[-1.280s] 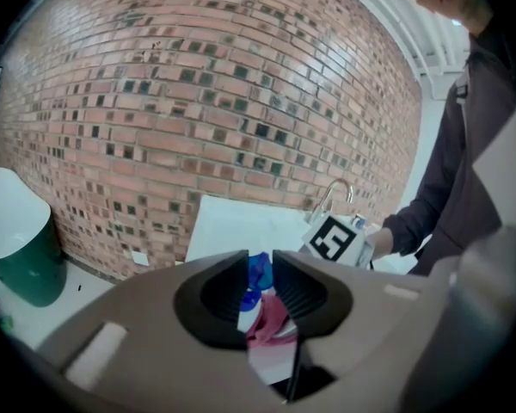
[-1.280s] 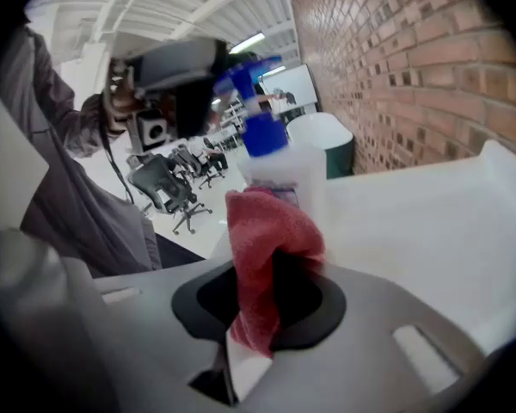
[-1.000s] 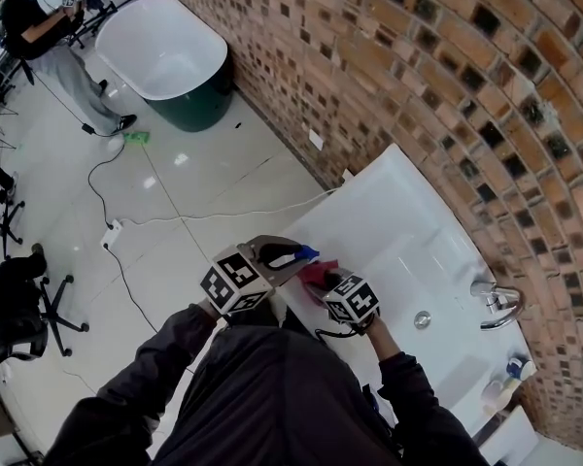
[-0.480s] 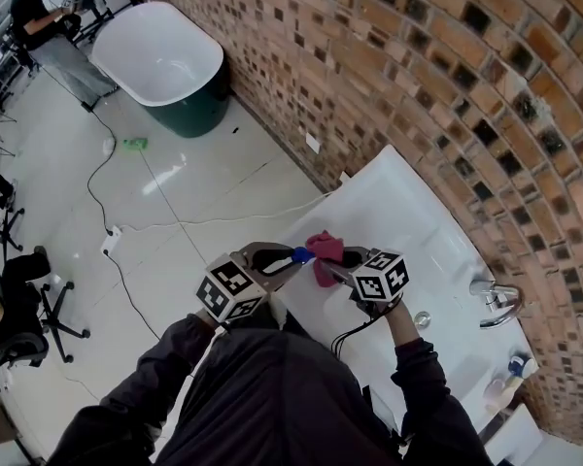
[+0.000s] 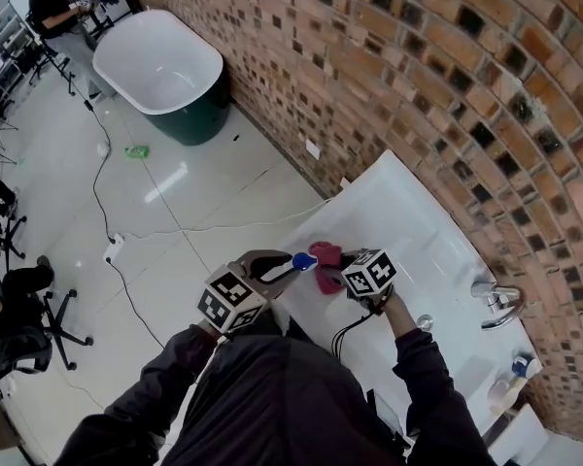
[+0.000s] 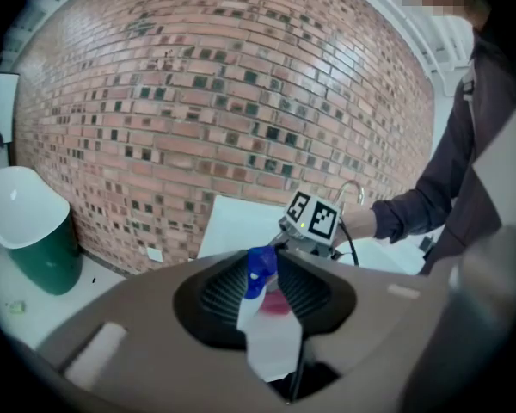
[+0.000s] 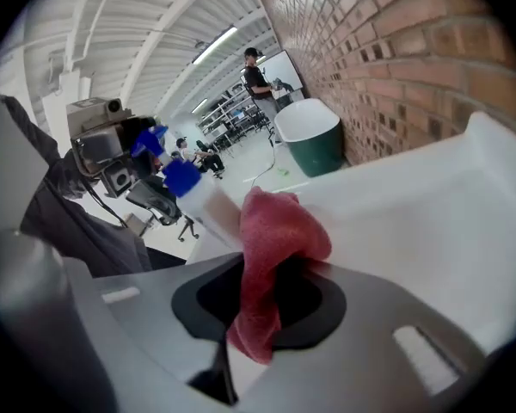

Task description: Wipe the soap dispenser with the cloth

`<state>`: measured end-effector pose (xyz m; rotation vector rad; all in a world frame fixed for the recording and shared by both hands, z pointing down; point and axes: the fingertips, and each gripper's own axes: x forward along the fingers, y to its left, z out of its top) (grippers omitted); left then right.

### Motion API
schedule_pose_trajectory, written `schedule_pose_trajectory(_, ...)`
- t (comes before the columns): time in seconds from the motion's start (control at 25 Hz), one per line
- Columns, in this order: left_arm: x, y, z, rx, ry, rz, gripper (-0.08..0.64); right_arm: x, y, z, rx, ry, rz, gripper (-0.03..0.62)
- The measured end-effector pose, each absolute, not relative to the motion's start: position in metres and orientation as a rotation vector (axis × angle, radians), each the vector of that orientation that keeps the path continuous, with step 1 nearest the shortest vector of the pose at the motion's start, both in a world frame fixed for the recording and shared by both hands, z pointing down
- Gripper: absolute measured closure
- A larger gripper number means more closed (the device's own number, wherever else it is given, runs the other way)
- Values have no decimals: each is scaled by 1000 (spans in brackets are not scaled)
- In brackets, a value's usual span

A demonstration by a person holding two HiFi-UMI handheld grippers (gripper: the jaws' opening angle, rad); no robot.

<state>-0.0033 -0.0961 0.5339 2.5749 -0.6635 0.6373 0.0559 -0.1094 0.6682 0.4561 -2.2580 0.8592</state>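
Cloth [image 7: 275, 239], pinched in right gripper [image 5: 335, 268], hangs just beside dispenser [image 6: 262, 312], whose blue top points at it. Left gripper [image 5: 287, 263] is opening its jaws with dispenser between them.

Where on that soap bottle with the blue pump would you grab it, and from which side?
Take the soap dispenser by its plain white body, below the blue pump, coming from the base end with a jaw on either side. The body looks straight and broad; the pump is narrow and knobbly, likely to slip. The left gripper has it so, its jaws opening.
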Motion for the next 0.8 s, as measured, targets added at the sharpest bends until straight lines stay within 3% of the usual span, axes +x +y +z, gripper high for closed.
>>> schedule_pose_trajectory(0.28,-19,-57,590,2244,-673,623,440,32,-135,612,410,-2426,441,524)
schedule_pose_trajectory(0.48,-11,-67,595,2160,-696,490,437,20,-108,611,263,-2414,433,525)
schedule_pose_trajectory(0.8,-6,-74,593,2266,-576,573,420,26,-81,604,304,-2417,521,525)
